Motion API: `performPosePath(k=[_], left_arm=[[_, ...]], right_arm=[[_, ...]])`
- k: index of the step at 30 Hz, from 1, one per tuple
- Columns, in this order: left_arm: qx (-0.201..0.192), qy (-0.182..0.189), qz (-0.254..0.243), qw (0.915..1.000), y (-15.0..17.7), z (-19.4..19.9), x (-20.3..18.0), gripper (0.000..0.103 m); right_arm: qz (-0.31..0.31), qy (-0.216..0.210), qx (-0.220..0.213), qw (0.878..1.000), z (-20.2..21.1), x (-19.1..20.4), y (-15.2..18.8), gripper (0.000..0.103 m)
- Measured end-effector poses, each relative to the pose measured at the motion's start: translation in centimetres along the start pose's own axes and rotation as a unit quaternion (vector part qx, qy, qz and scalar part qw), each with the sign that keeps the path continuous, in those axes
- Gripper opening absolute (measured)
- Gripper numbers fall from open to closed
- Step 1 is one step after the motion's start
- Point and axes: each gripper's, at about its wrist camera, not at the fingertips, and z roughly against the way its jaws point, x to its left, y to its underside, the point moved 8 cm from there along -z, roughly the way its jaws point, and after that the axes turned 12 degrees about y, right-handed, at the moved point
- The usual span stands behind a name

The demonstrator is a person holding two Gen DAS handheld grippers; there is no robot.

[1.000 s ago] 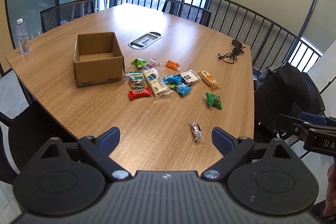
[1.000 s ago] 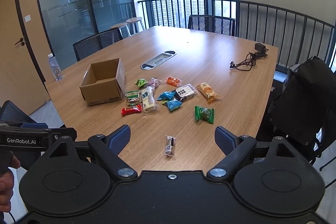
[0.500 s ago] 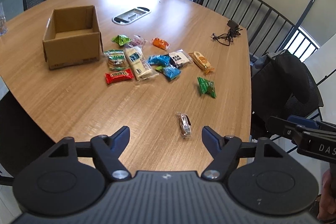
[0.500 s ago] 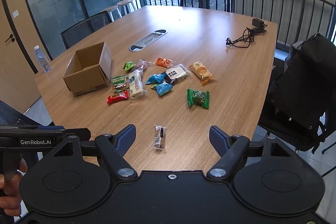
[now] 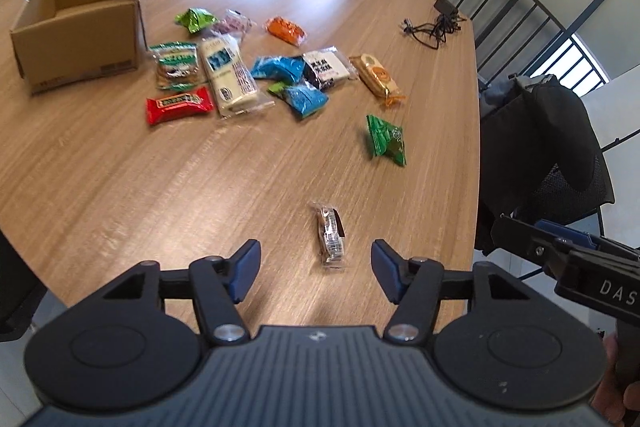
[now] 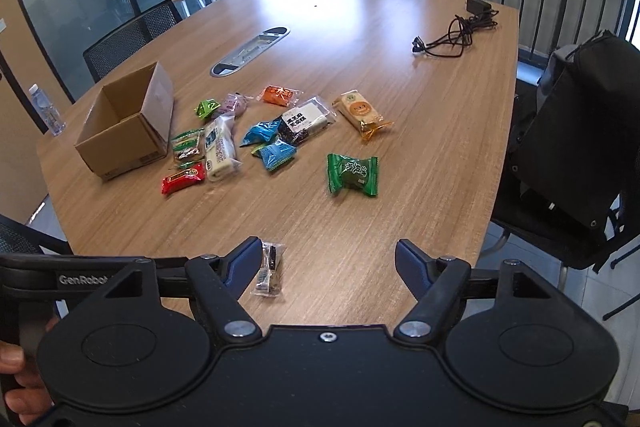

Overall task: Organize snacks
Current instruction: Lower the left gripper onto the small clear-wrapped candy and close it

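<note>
Now the left gripper (image 5: 316, 269) is hovering with its jaws spread wide, gripping nothing, and a small clear-wrapped dark snack (image 5: 330, 235) is lying on the wooden table (image 5: 120, 187) just ahead of the gap between its blue fingertips (image 5: 244, 265). The right gripper (image 6: 326, 267) is likewise gaping with nothing between its jaws, the same small snack (image 6: 269, 269) sitting just beside its left fingertip (image 6: 242, 263). Farther out, a green packet (image 6: 352, 173) is lying alone, apart from the main scatter. Beyond it, a red bar (image 5: 179, 104), a long white packet (image 5: 229, 77), two blue packets (image 5: 276, 67), a black-and-white packet (image 5: 326, 69), an orange-yellow packet (image 5: 376, 79), a small orange one (image 5: 285, 29) and a small green one (image 5: 194, 20) are lying close together. An open cardboard box (image 5: 80, 23) is standing just left of that cluster, upright and showing no snacks inside. At the far right edge, a black cable (image 6: 456, 35) is resting in a loose coil.
</note>
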Motion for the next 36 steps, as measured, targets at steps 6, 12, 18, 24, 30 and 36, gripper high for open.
performPosePath(k=[6,12,18,24,30,36], left_arm=[[0.034,0.009,0.016,0.9993,-0.2,-3.2,0.3,0.057],[0.065,0.015,0.033,0.9972,-0.2,-6.0,0.6,0.05],[0.084,0.011,0.054,0.9949,-0.5,-8.1,1.5,0.044],[0.114,0.013,0.059,0.9916,-0.8,-10.3,1.5,0.037],[0.141,0.008,0.065,0.9878,-1.2,-11.9,1.7,0.016],[0.135,-0.008,0.068,0.9886,-1.8,-11.1,3.2,0.015]], right_arm=[[-0.007,0.008,0.02,1.0,-2.3,-0.2,-0.8,0.072],[-0.006,0.024,0.038,0.999,-4.3,-0.4,-1.1,0.073],[-0.023,0.04,0.059,0.997,-6.5,-0.6,-1.2,0.073],[-0.031,0.031,0.073,0.996,-7.7,-0.4,-1.2,0.073],[-0.026,0.036,0.082,0.996,-9.4,-0.1,-1.4,0.073],[-0.01,0.036,0.086,0.996,-10.7,1.1,-1.6,0.073]])
